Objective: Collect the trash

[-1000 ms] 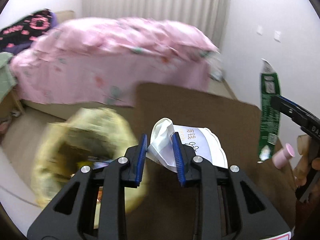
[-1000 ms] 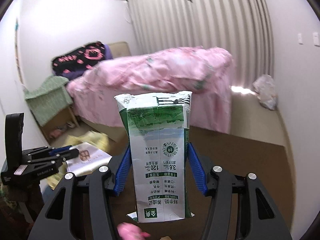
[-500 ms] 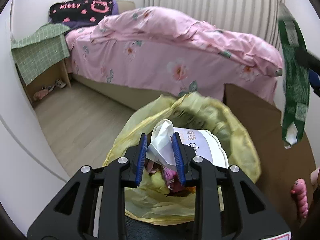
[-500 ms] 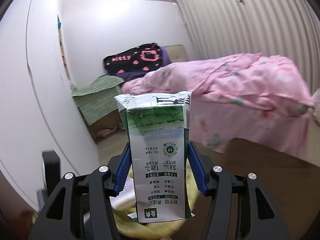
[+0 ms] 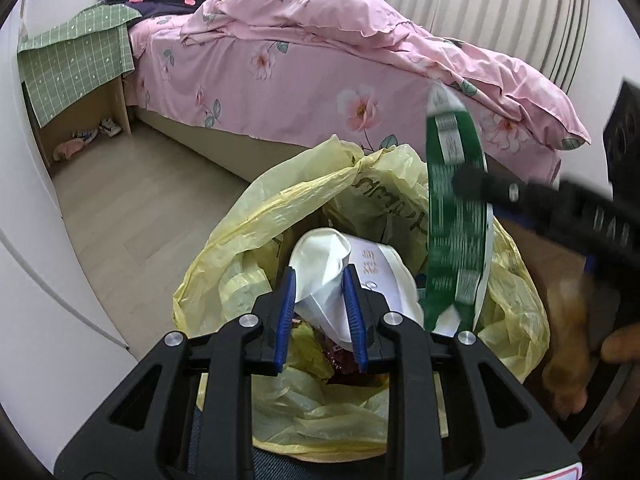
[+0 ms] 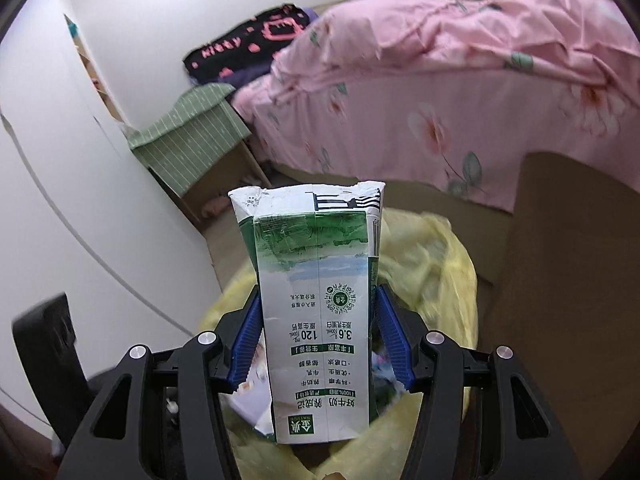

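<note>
Even, soft indoor light; heavy fisheye bending, dark corners, slight motion blur.

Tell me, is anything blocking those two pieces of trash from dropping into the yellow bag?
Nothing visible. The white wrapper in the left tongs and the milk carton in the right tongs both hang over the yellow bag's open mouth.

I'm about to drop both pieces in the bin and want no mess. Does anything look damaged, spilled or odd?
The milk carton in the right gripper is flattened, its top edge torn ragged. The white packaging in the left gripper is crumpled. Both hang over the yellow bin bag; no spill is visible.
</note>
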A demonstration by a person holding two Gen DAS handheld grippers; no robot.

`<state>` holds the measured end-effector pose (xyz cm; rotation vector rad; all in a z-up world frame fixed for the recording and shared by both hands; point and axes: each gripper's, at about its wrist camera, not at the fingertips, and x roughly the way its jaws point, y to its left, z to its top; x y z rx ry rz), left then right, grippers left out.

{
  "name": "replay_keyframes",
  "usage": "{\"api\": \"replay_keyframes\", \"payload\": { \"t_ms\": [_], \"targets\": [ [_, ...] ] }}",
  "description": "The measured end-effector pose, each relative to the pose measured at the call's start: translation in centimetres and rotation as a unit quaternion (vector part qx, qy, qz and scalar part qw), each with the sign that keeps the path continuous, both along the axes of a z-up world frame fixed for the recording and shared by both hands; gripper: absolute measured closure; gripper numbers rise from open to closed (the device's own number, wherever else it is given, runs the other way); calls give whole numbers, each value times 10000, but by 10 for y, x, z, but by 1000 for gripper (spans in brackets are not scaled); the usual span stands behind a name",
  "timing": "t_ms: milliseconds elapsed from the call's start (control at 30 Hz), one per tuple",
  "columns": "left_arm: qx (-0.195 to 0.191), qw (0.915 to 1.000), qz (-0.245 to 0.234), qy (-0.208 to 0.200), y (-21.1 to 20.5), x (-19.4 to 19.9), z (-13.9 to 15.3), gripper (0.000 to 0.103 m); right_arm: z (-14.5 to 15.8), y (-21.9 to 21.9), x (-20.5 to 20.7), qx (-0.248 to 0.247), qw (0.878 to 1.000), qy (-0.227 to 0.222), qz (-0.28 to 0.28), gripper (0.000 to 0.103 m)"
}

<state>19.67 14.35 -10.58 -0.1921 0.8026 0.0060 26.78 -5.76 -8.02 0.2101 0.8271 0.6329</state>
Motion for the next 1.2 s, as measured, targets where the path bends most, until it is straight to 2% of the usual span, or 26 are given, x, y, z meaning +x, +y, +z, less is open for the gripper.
{"api": "replay_keyframes", "payload": {
  "t_ms": [100, 233, 300, 400, 500, 600, 700, 833, 1067, 1200],
  "targets": [
    [-191, 9998, -16, 72, 2, 3, -5, 81, -9, -2, -3, -86, 9998, 169, 10, 50],
    [-716, 9972, -32, 195, 9, 3, -6, 80, -10, -11, -9, -31, 9993, 362, 23, 49],
    [-705, 9973, 22, 198, 8, -1, -1, 64, -6, -16, -14, -74, 9996, 264, -64, 44],
    [-675, 9977, 65, 60, 2, -14, 14, 46, 9, -28, -29, -33, 9999, 55, -96, 43],
    [-636, 9979, 124, -24, -5, -29, 28, 37, 28, -44, -55, -241, 9992, -282, -178, 42],
    [-392, 9991, 107, -86, -21, -51, 45, 35, 42, -59, -80, -361, 9979, -487, -224, 42],
    [141, 9993, 72, -329, -45, -86, 67, 35, 54, -79, -115, -619, 9950, -725, -284, 42],
    [414, 9975, 46, -570, -68, -120, 87, 35, 60, -99, -157, -988, 9900, -913, -417, 42],
    [978, 9937, 159, -515, -110, -161, 94, 35, 58, -117, -206, -1081, 9875, -998, -571, 42],
    [1116, 9913, 200, -665, -118, -171, 101, 35, 59, -117, -220, -1050, 9871, -1108, -477, 42]
  ]
}}
